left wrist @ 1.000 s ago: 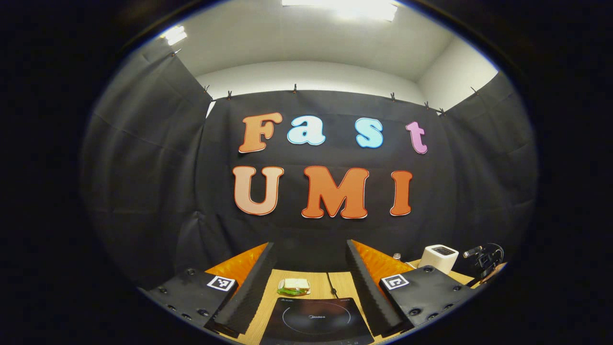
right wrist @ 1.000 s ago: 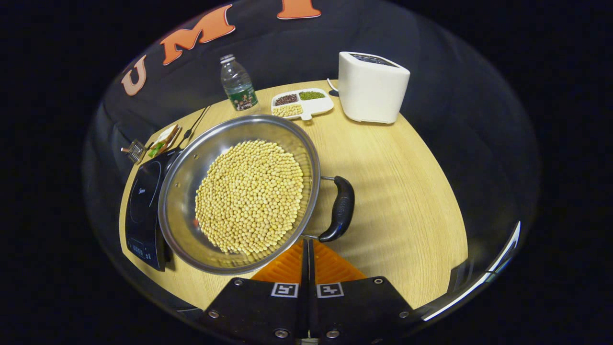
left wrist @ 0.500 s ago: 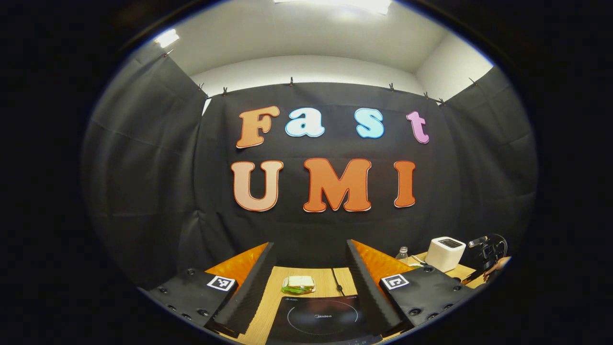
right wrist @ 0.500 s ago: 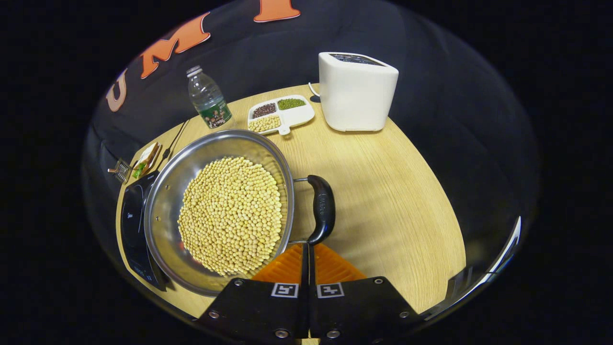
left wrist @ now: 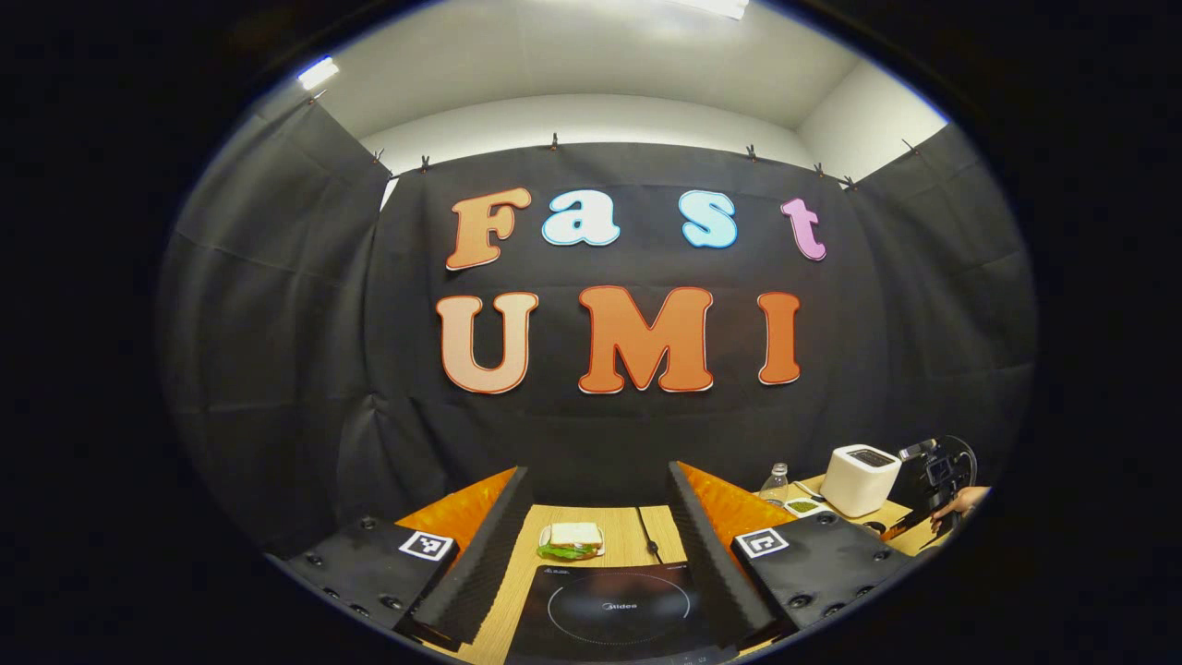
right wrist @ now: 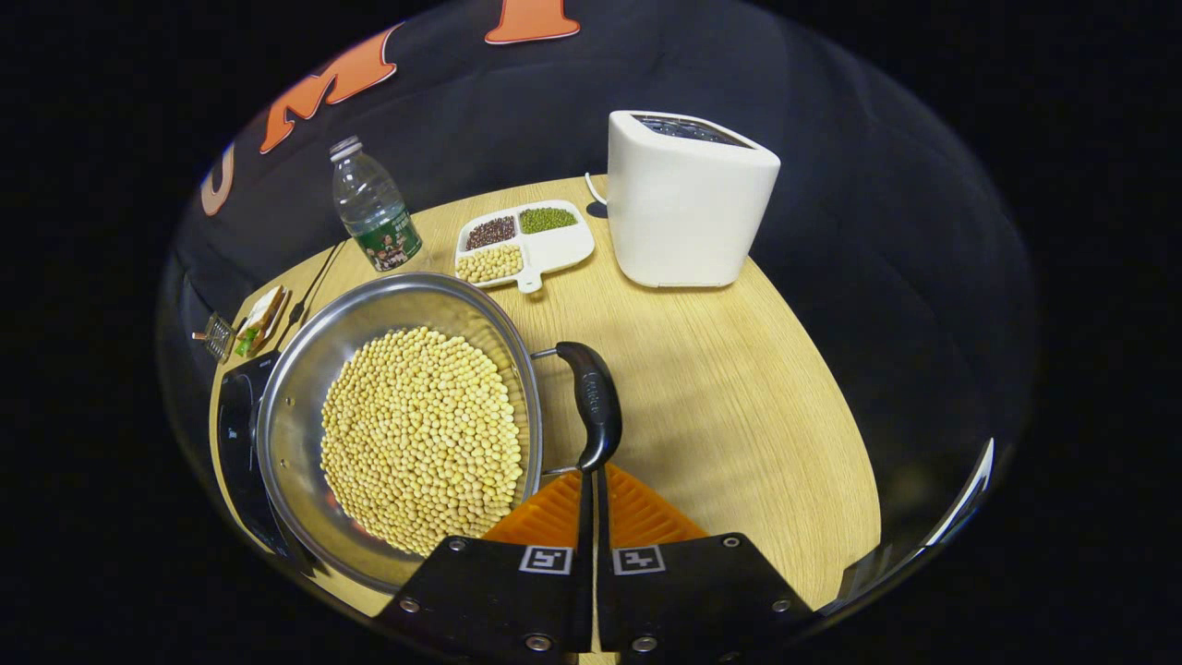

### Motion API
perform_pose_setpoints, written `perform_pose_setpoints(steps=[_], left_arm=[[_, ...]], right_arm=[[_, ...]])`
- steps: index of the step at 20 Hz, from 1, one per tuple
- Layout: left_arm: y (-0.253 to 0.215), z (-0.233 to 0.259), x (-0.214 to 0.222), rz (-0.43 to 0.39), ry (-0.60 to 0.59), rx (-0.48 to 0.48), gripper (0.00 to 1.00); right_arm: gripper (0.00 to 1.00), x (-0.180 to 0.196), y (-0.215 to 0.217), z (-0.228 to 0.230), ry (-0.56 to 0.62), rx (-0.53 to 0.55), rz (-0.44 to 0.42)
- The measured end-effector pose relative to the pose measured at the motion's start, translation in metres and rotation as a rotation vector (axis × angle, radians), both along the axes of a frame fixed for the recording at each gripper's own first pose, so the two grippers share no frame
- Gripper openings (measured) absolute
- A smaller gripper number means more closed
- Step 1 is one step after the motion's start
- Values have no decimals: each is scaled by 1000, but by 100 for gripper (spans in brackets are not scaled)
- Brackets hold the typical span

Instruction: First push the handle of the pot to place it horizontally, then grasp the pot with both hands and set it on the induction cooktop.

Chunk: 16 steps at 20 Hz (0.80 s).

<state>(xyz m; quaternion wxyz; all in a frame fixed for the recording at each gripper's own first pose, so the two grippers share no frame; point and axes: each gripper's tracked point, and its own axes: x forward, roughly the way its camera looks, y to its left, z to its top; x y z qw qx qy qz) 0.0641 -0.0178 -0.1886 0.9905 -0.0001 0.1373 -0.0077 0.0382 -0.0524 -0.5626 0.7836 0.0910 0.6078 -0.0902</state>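
Low in the right gripper view, right gripper (right wrist: 591,480) has fingers pressed together, tips at the lower end of the pot's black handle (right wrist: 596,406). Pot (right wrist: 305,434), full of soybeans (right wrist: 420,439), sits left of centre on the worktop (right wrist: 739,406), partly over the induction cooktop (left wrist: 617,614). Handle push looks underway; two-handed lift remains. Left gripper (left wrist: 596,536) fingers apart, holding nothing, above the cooktop.

Black cloth (left wrist: 277,351) hangs all around the booth, clipped up at the top. Above it are a white wall (left wrist: 591,120) and a bright ceiling light (left wrist: 711,7). The counter (right wrist: 739,388) is pale wood.
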Motion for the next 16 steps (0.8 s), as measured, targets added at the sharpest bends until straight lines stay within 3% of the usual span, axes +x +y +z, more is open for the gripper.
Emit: perform_pose_setpoints(steps=[3,6,11,15,16], left_arm=[[-7,-12,3,-11,16,-1,93],[-19,-38,4,-12,67,-27,98],[-63,-105,11,-85,262,-36,98],[-111,-159,0,-162,458,-57,98],[-121,-173,-3,-169,489,-49,96]], right_arm=[[2,13,-2,-4,-10,-5,-5],[1,14,-1,3,-20,49,-32],[5,35,-16,29,-127,85,-87],[25,43,-12,40,-159,114,-45],[35,46,-8,41,-166,116,-34]])
